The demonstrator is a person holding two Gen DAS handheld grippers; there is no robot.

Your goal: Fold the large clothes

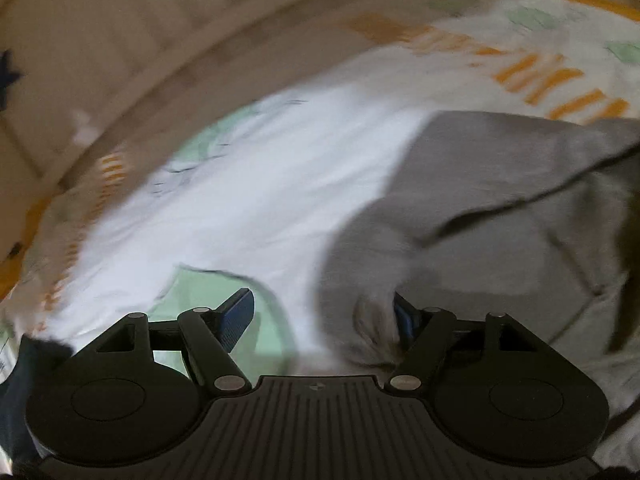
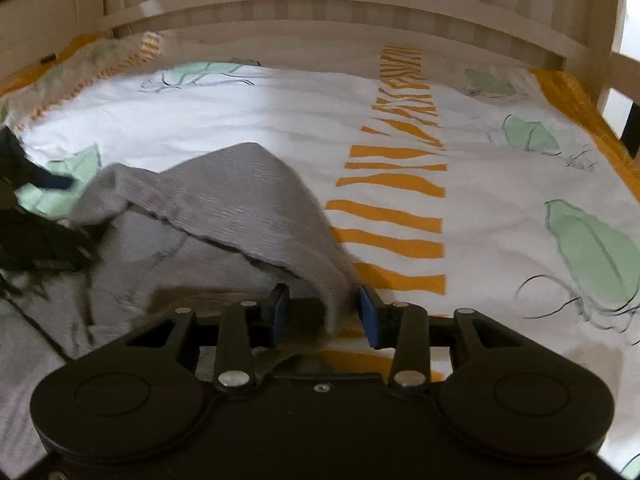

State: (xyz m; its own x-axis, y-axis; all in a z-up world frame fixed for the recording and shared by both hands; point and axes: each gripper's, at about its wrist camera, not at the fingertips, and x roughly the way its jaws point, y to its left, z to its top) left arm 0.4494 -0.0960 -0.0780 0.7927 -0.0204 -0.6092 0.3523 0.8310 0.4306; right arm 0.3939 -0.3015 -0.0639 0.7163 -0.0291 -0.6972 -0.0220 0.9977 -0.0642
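A grey garment (image 1: 492, 216) lies crumpled on a white bedsheet (image 1: 256, 184) printed with green leaves and orange stripes. In the left wrist view, which is motion-blurred, my left gripper (image 1: 324, 316) is open; a bunched edge of the garment lies against its right pad, the left pad (image 1: 236, 320) is bare. In the right wrist view the grey garment (image 2: 224, 208) rises in a raised fold, and a strip of it hangs between the pads of my right gripper (image 2: 324, 312), whose jaws stand apart around the cloth. The other gripper shows dark at the left edge (image 2: 32, 236).
A pale wooden slatted bed frame (image 2: 320, 4) runs along the far side of the sheet (image 2: 500, 184). An orange mattress border (image 2: 584, 96) shows at the right edge. The sheet stretches flat to the right of the garment.
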